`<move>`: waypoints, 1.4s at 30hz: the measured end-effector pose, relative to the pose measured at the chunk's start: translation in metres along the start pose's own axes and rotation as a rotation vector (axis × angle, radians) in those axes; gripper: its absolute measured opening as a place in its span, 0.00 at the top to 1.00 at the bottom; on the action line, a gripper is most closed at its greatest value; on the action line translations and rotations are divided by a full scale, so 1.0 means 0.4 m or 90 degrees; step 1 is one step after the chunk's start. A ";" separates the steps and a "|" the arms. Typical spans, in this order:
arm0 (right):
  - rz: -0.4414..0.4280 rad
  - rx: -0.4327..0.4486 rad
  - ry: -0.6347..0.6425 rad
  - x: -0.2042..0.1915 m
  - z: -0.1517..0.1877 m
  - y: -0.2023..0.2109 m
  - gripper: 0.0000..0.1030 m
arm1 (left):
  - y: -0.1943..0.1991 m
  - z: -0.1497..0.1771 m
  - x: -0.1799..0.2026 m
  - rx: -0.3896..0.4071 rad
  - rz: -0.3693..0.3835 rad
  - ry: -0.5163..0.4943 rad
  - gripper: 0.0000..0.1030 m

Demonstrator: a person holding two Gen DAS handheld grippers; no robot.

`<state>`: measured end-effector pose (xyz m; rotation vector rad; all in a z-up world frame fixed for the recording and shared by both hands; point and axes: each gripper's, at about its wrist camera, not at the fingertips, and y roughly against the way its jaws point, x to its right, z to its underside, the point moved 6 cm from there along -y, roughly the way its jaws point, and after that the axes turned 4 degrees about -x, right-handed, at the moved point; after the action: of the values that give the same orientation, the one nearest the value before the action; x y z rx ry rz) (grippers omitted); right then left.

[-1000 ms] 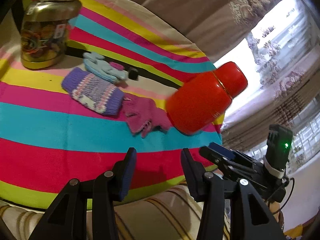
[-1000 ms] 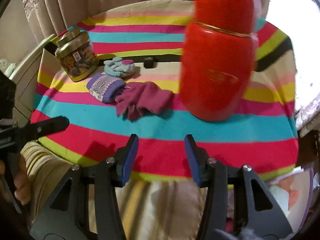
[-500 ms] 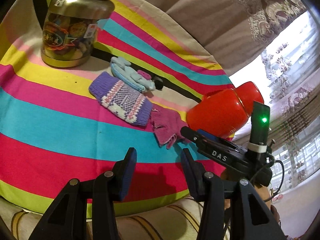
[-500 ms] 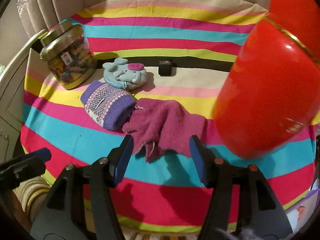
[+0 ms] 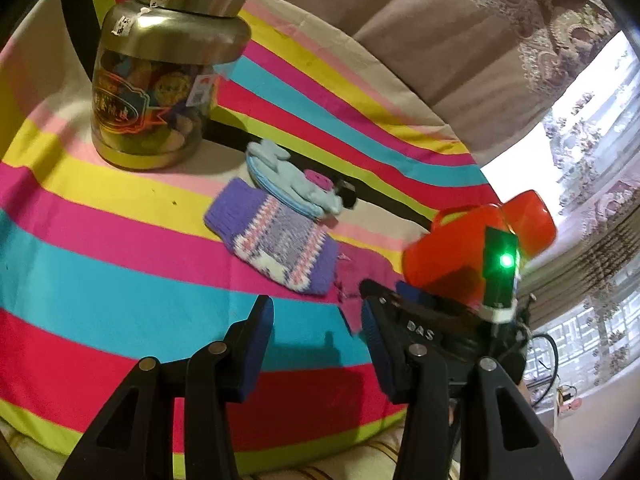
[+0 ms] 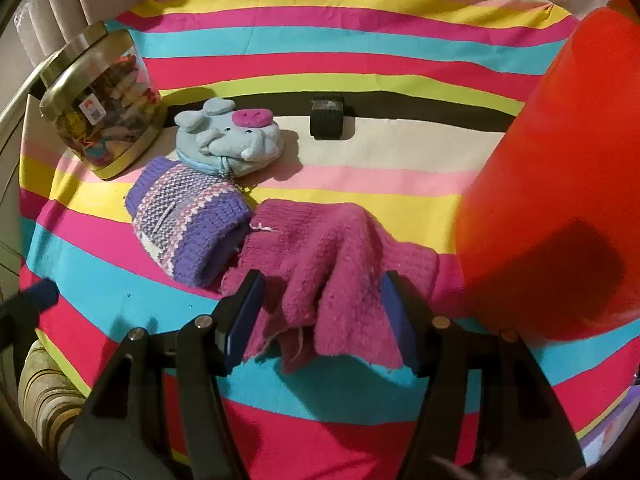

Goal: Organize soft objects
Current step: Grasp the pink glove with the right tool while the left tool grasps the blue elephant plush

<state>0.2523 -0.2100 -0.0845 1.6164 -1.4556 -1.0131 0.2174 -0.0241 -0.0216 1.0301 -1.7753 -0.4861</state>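
Note:
Three soft items lie on the striped tablecloth (image 6: 360, 40). A magenta knit glove (image 6: 336, 256) lies nearest; my right gripper (image 6: 322, 314) is open with its fingers either side of the glove's near edge. A purple patterned knit mitten (image 6: 188, 220) lies left of the glove, touching it, and a light blue plush elephant pouch (image 6: 232, 140) sits behind the mitten. In the left wrist view my left gripper (image 5: 318, 344) is open and empty above the cloth, short of the mitten (image 5: 276, 236) and pouch (image 5: 288, 180). The glove (image 5: 352, 280) is partly hidden there by the right gripper's body.
A big red flask (image 6: 560, 200) stands close on the right, beside the glove. A glass jar with a metal lid (image 5: 160, 76) stands at the far left. A small black block (image 6: 327, 116) lies behind the pouch. Curtains hang behind the table.
My right gripper has moved forward and down so its open fingers now straddle the magenta glove. My left gripper has moved forward toward the mitten and jar.

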 end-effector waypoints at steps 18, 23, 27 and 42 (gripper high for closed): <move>0.001 0.011 0.021 -0.018 -0.002 -0.041 0.37 | -0.174 -0.240 -0.052 0.015 -0.063 0.029 0.39; -0.001 0.018 0.021 -0.016 0.004 -0.038 0.42 | -0.245 -0.273 -0.067 -0.001 -0.091 0.034 0.39; -0.007 0.023 0.014 -0.009 0.004 -0.035 0.54 | -0.288 -0.282 -0.076 -0.018 -0.117 0.036 0.39; -0.020 0.032 0.004 0.001 0.006 -0.028 0.79 | -0.307 -0.269 -0.041 -0.024 -0.118 -0.018 0.92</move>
<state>0.2549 -0.2095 -0.0958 1.6812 -1.4663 -0.9957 0.3681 -0.0659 -0.0717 1.1724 -1.6966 -0.6491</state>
